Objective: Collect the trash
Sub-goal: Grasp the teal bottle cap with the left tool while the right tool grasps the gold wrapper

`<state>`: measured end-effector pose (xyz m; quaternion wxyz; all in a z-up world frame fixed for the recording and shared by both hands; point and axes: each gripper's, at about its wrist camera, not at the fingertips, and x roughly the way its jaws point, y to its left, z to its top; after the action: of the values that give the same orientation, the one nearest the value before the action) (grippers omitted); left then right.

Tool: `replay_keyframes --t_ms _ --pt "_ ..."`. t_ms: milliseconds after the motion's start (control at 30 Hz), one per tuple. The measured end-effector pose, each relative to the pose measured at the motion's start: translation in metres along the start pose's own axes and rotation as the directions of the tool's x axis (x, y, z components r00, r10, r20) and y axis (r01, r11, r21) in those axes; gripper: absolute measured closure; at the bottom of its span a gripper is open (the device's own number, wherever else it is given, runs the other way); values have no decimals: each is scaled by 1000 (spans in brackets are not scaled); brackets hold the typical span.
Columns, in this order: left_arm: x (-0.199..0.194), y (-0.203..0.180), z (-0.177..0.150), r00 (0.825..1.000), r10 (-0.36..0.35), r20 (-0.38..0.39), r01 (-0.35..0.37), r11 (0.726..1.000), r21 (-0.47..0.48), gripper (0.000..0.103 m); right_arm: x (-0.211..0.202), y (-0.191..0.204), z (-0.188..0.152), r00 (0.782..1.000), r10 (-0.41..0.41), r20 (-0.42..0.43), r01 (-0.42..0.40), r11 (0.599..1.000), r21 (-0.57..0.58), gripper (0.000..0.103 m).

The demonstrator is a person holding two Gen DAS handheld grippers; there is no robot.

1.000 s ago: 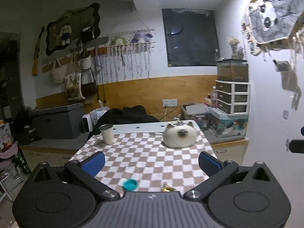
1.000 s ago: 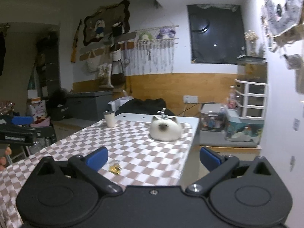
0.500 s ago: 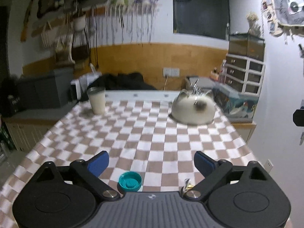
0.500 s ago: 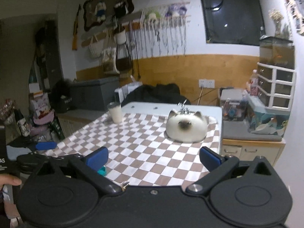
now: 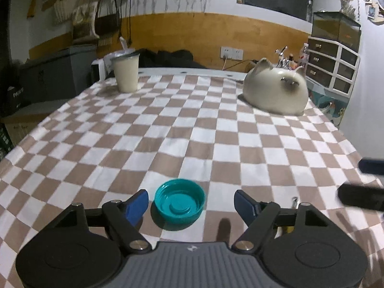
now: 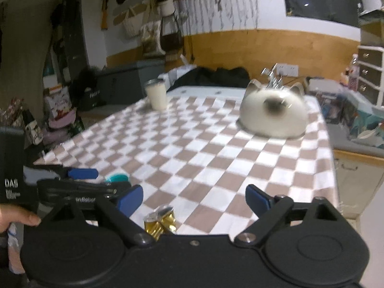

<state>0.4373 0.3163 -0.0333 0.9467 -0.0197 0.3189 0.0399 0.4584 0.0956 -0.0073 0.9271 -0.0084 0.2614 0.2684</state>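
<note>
Lidded cup (image 5: 126,73) far left; cat-shaped holder (image 5: 276,91) far right, checkered tablecloth (image 5: 192,132).

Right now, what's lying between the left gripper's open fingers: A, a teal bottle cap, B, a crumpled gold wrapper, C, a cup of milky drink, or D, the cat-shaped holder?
A: in the left wrist view the teal bottle cap lies open side up on the checkered tablecloth, between the spread fingers of the left gripper, nearer the left one.
</note>
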Motion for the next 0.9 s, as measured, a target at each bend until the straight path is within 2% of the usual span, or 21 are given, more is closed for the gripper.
replay_keyframes --t_ms 300,433,600,700,800,833,900 --pt "15 0 -8 1000 -2 -24 2 1000 4 29 40 20 -32 999 39 -30 -40 999 -37 18" --pt "18 -2 -11 1000 15 1 -15 1000 17 30 44 21 -35 999 31 -44 -32 999 -35 27" --pt "19 -2 -10 1000 16 8 -16 1000 11 30 47 25 -36 998 2 -67 -6 998 -55 29" --pt "20 1 -9 1000 24 12 -24 1000 -1 37 53 37 -38 994 -35 -106 22 993 -116 35" --pt "20 5 -9 999 37 20 -37 999 -26 48 51 45 -40 995 -12 -100 -5 986 -165 56" --pt "20 6 -8 999 45 23 -44 998 -34 51 50 47 -41 995 -8 -98 -9 985 -173 60" --pt "19 7 -8 999 48 24 -47 998 -39 53 49 49 -42 995 -12 -95 -6 983 -183 60"
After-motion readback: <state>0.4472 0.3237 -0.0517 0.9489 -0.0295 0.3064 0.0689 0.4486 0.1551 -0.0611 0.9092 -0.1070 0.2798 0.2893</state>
